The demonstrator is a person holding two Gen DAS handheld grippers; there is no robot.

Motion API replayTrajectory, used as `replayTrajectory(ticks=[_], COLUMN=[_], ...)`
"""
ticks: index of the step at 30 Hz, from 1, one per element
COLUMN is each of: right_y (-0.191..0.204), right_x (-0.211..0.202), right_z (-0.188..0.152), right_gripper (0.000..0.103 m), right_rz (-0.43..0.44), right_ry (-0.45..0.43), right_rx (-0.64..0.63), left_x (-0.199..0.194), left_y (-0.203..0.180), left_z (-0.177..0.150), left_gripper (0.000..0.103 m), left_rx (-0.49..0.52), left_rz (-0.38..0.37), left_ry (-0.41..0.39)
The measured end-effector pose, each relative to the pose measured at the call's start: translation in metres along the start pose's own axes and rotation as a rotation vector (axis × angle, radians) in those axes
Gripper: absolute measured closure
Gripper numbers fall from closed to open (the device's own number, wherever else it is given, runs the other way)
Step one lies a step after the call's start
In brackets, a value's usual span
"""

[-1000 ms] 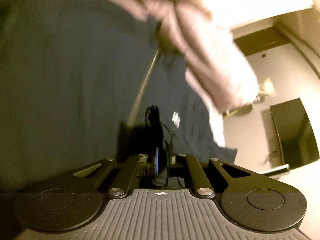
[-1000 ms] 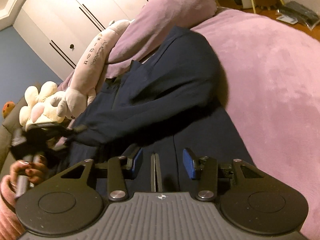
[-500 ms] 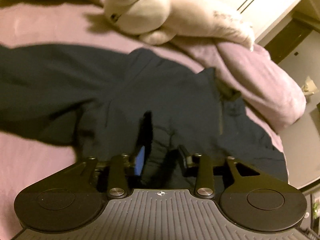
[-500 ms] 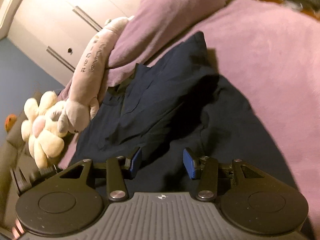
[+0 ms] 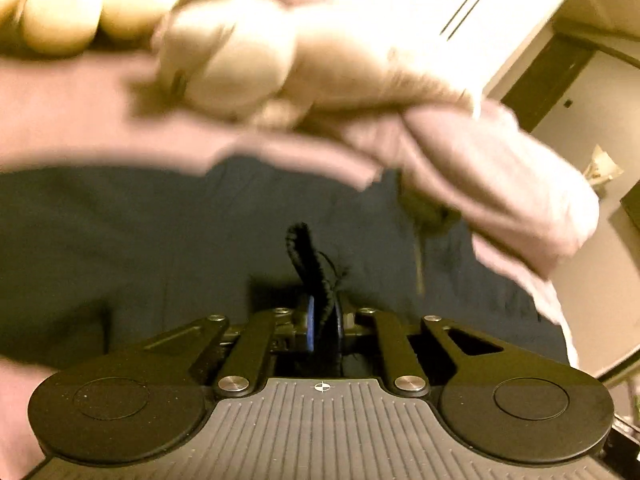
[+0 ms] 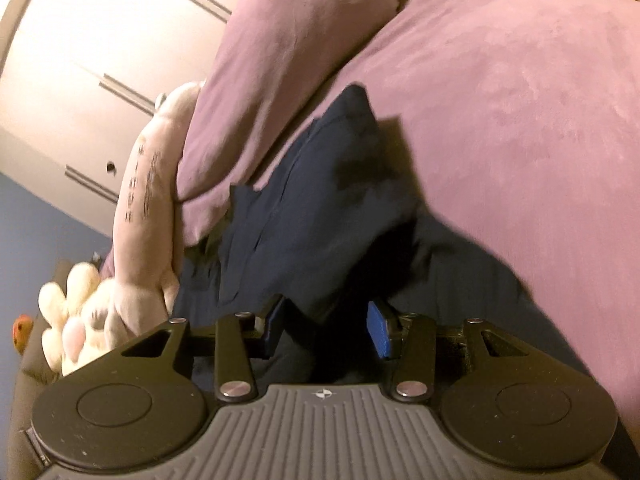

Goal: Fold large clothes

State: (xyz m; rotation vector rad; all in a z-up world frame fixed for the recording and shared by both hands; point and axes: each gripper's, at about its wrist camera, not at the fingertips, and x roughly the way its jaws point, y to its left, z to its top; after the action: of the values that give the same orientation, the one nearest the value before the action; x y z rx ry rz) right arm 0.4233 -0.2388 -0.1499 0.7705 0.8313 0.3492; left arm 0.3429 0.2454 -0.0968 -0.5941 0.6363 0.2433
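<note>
A dark navy garment (image 5: 160,240) lies spread on the purple bed cover (image 6: 520,120). In the left wrist view my left gripper (image 5: 324,322) is shut on a pinched-up fold of it, and a black ridge of cloth (image 5: 308,256) sticks up past the blue pads. The picture there is blurred by motion. In the right wrist view the garment (image 6: 320,208) lies rumpled, one corner pointing up toward the pillow. My right gripper (image 6: 326,328) hovers over its near part, open, with both blue pads apart and dark cloth lying under the gap.
A purple pillow (image 6: 288,60) lies at the head of the bed, with a long pale plush toy (image 6: 148,200) and a cream flower-shaped plush (image 6: 72,320) beside it. White wardrobe doors (image 6: 80,60) stand behind. In the left wrist view the plush toy (image 5: 240,68) and pillow (image 5: 500,184) lie just beyond the garment.
My left gripper stood open over the garment half a second ago and has shut on a fold of it. The right gripper has rolled and slid across the garment, still open.
</note>
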Motion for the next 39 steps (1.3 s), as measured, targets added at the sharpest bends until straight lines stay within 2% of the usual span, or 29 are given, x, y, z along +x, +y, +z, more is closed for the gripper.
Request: replayTrajectory(ticks=[3,4,6,9,13,15,17,18,20,22,24,28,32,34,35,36,39], right_y=[-0.003,-0.004,-0.005,-0.006,-0.007,-0.006,-0.004,-0.004,0.003,0.015,0.034,0.075,0.102,0.101,0.095,0.089,0.070], right_x=[0.006,0.009,0.015,0.018,0.024,0.024,0.020,0.014,-0.004,-0.019,-0.023,0.016,0.062,0.079,0.087,0.089,0.078], right_z=[0.008,0.009,0.012,0.013,0.016,0.016,0.016,0.016,0.013,0.007,0.000,-0.015,-0.039,-0.048,-0.050,-0.052,-0.039], right_gripper=[0.064,0.067,0.082,0.090,0.092,0.093,0.091,0.085,0.080,0.079,0.079,0.079,0.082,0.083,0.088,0.101,0.103], right_rz=[-0.015,-0.023,-0.064,-0.123,-0.180,-0.189,-0.185,-0.191,-0.205,-0.222,-0.214,-0.194,-0.188,-0.194,-0.234,-0.254,-0.272], right_ry=[-0.024,-0.024,-0.029,-0.050,-0.067,-0.063,-0.047,-0.047,-0.065,-0.105,-0.144,-0.090,-0.007,0.046,0.064,0.061,0.015], right_rx=[0.024,0.028,-0.002,-0.049,-0.087,-0.111,-0.142,-0.152,-0.183,-0.257,-0.355,-0.535,-0.718,-0.771,-0.799,-0.823,-0.844], left_x=[-0.004,-0.001,0.010,0.033,0.051,0.055,0.052,0.046,0.030,0.009,-0.008,0.001,0.037,0.053,0.059,0.062,0.061], left_y=[-0.018,-0.019,-0.020,-0.019,-0.013,-0.008,-0.001,-0.001,0.000,0.000,-0.009,-0.040,-0.070,-0.074,-0.075,-0.075,-0.074], left_z=[0.017,0.019,0.019,0.008,-0.008,-0.011,-0.010,-0.009,-0.009,-0.011,-0.016,-0.028,-0.045,-0.054,-0.059,-0.061,-0.065], left_gripper=[0.091,0.091,0.090,0.089,0.084,0.067,0.060,0.059,0.056,0.053,0.044,0.043,0.043,0.043,0.043,0.043,0.042], left_rx=[0.103,0.112,0.131,0.143,0.122,0.112,0.108,0.112,0.113,0.109,0.116,0.172,0.227,0.248,0.262,0.271,0.295], left_rz=[0.058,0.064,0.086,0.123,0.163,0.193,0.209,0.213,0.224,0.204,0.162,0.115,0.143,0.198,0.214,0.215,0.200], left_ry=[-0.121,-0.136,-0.123,-0.047,0.012,0.037,0.046,0.042,0.035,0.014,-0.016,0.007,0.054,0.076,0.077,0.075,0.063])
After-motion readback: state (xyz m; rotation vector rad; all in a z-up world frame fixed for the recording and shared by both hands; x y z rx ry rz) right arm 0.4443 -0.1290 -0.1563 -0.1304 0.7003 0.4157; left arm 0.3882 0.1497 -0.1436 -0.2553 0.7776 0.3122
